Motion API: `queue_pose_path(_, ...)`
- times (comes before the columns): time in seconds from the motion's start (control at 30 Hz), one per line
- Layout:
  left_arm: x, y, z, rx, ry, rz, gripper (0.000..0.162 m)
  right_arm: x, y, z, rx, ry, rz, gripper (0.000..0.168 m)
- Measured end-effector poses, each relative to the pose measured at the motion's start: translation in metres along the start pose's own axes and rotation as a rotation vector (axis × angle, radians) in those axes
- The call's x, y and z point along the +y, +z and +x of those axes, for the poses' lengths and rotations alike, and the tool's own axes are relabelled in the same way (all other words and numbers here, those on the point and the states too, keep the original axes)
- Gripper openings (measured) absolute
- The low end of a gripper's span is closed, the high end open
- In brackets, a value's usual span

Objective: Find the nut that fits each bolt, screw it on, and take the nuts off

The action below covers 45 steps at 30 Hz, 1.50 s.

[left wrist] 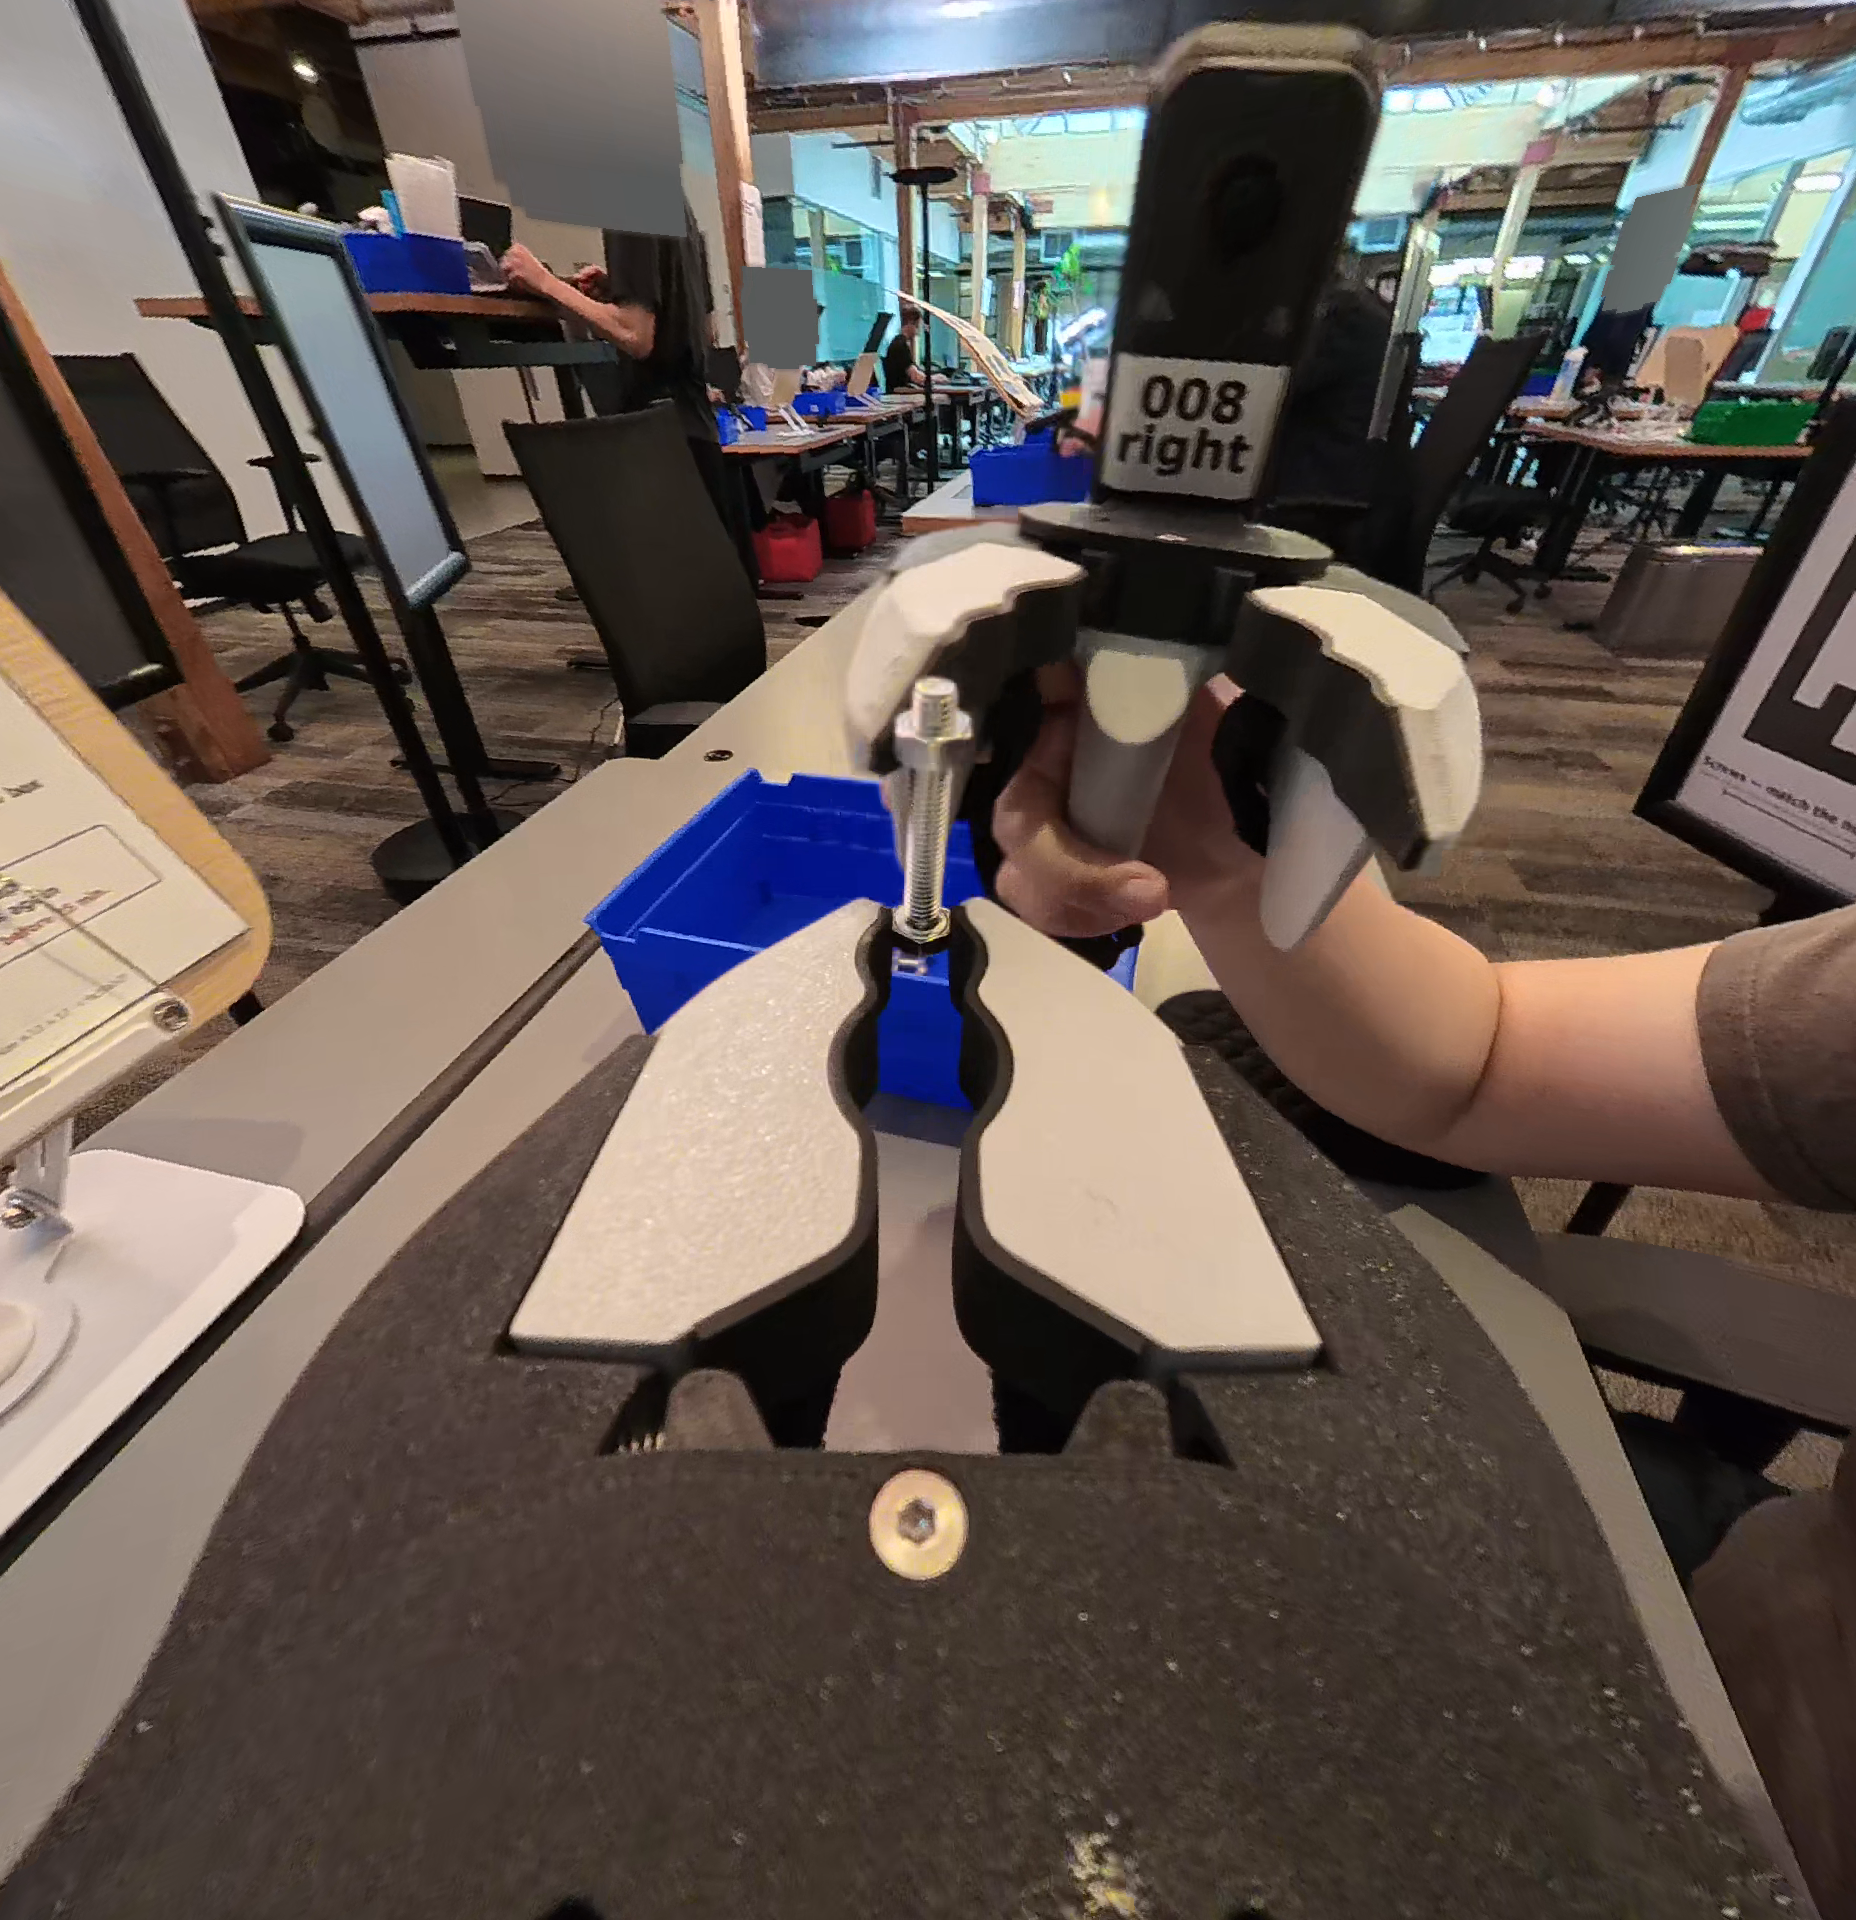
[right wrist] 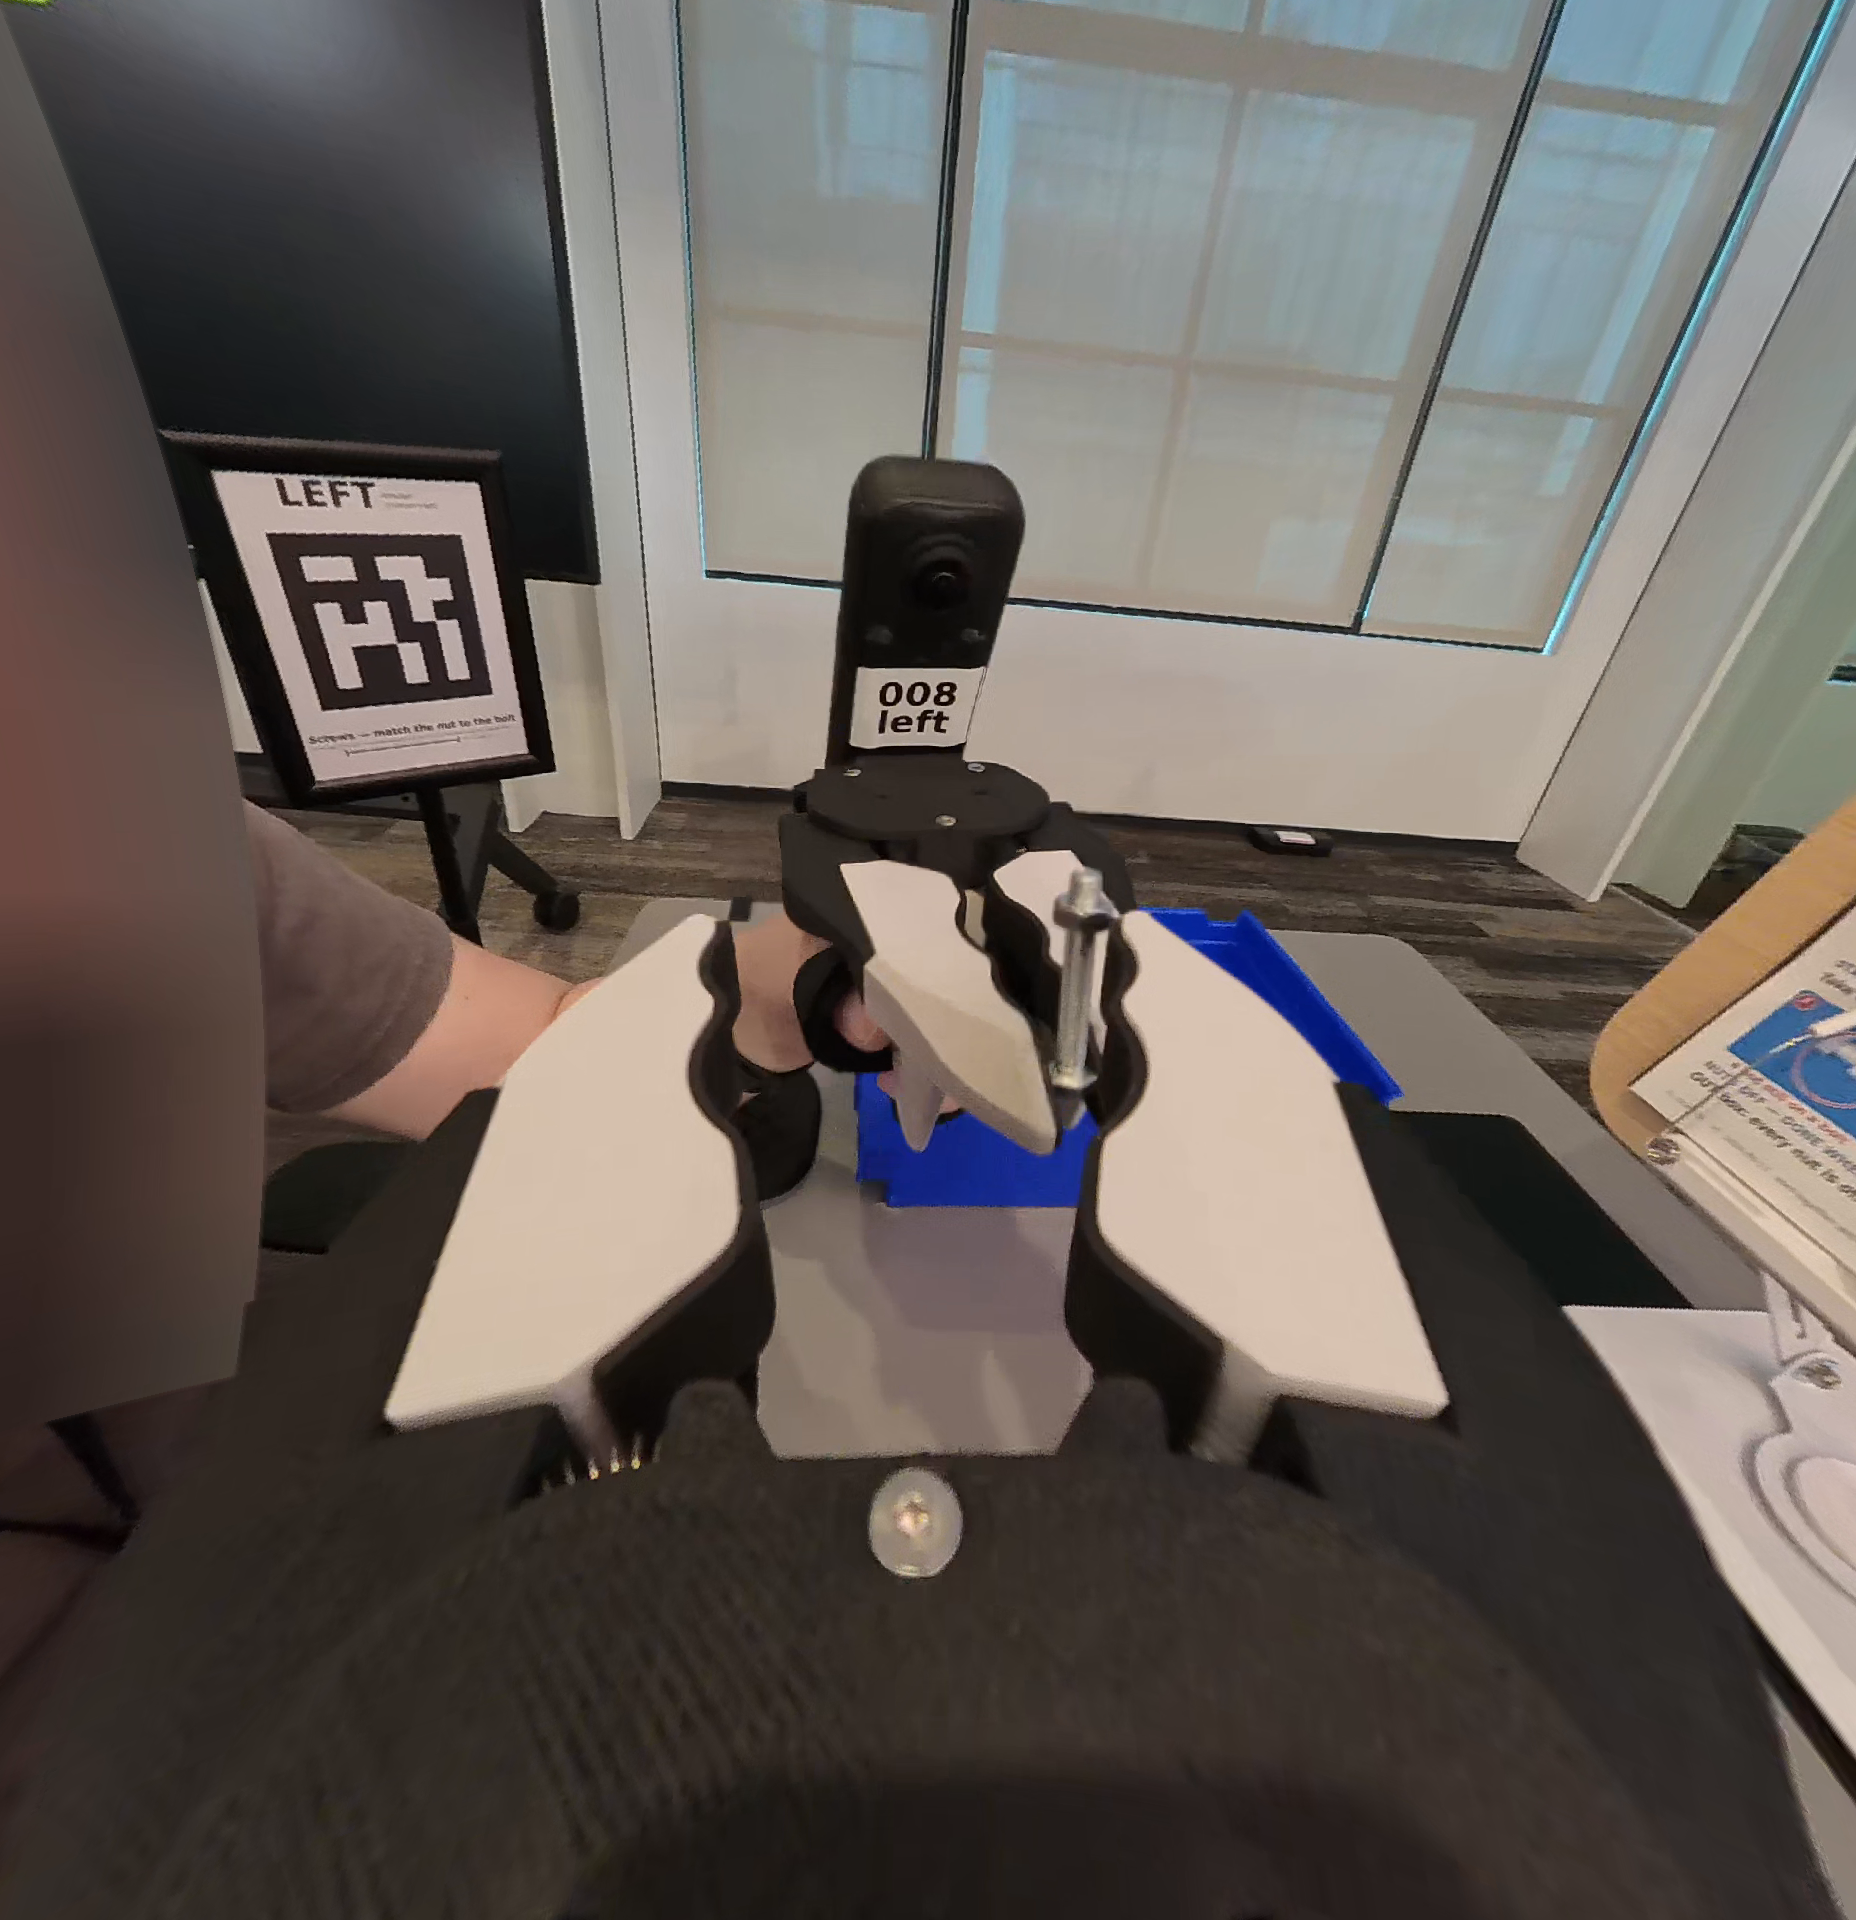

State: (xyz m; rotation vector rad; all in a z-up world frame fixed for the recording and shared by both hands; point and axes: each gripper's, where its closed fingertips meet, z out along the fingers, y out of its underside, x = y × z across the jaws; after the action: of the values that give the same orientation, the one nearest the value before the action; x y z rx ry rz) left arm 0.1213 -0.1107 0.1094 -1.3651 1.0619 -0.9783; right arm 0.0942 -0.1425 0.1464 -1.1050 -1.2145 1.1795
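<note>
My left gripper (left wrist: 919, 920) is shut on the head end of a long silver bolt (left wrist: 922, 821), which stands upright above the blue bin (left wrist: 742, 883). A silver nut (left wrist: 934, 724) sits near the top of the bolt's thread. My right gripper (left wrist: 1147, 800) faces the left one with its jaws wide open and empty; one of its fingers (left wrist: 955, 634) is just behind the nut. In the right wrist view the right gripper (right wrist: 919, 935) is open, and the bolt (right wrist: 1071, 997) stands close to its right finger (right wrist: 1267, 1143), held by the left gripper (right wrist: 1054, 1117).
The blue bin (right wrist: 1288, 987) sits on the grey table (left wrist: 384, 1049). A framed marker sign (right wrist: 384, 623) stands behind on the floor. An instruction sheet on a white stand (left wrist: 62, 894) is at the table's side. Office chairs (left wrist: 633, 520) and desks lie beyond. Spacing between my two grippers at the tips: around 5 cm.
</note>
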Motion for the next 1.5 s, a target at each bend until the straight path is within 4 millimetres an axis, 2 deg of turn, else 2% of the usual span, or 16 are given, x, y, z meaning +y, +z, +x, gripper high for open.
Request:
queue_pose_path(0.07, -0.002, -0.004, -0.005, -0.007, -0.022, 0.012, 0.01, -0.005, -0.005, 0.0, -0.003, -0.004, 0.019, 0.061)
queue_pose_path(0.17, -0.004, -0.004, -0.001, 0.025, -0.033, 0.021, 0.01, -0.007, -0.007, 0.008, 0.048, -0.017, 0.035, 0.061)
queue_pose_path(0.37, 0.003, 0.004, 0.014, 0.073, 0.007, -0.026, 0.01, 0.006, 0.008, 0.0, 0.0, -0.002, 0.001, 0.065)
queue_pose_path(0.53, 0.001, -0.002, 0.003, 0.023, 0.002, -0.022, 0.009, 0.005, 0.004, -0.001, 0.016, -0.043, -0.034, 0.068)
queue_pose_path(0.63, -0.001, -0.007, -0.002, 0.015, -0.021, -0.017, 0.01, -0.002, -0.003, 0.0, 0.028, -0.052, -0.01, 0.061)
queue_pose_path(0.77, 0.001, -0.002, 0.007, 0.057, -0.024, -0.03, 0.01, -0.002, 0.0, 0.006, 0.064, -0.05, 0.01, 0.062)
queue_pose_path(0.87, 0.007, 0.004, 0.013, 0.071, 0.001, -0.057, 0.01, 0.006, 0.008, 0.002, 0.028, -0.036, -0.013, 0.064)
queue_pose_path(0.97, 0.006, 0.003, 0.01, 0.052, 0.002, -0.052, 0.01, 0.007, 0.01, -0.001, 0.019, -0.042, -0.022, 0.065)
queue_pose_path(1.13, -0.001, -0.008, -0.003, 0.015, -0.033, -0.018, 0.01, -0.003, -0.002, 0.001, 0.043, -0.062, -0.005, 0.06)
queue_pose_path(1.23, -0.001, -0.006, 0.001, 0.038, -0.04, -0.019, 0.009, -0.008, -0.005, 0.006, 0.068, -0.053, 0.03, 0.06)
queue_pose_path(1.4, 0.007, 0.005, 0.014, 0.076, -0.004, -0.056, 0.01, 0.004, 0.006, 0.004, 0.039, -0.031, 0.003, 0.062)
queue_pose_path(1.5, 0.006, 0.002, 0.008, 0.054, -0.008, -0.053, 0.01, 0.006, 0.008, -0.001, 0.015, -0.033, -0.023, 0.065)
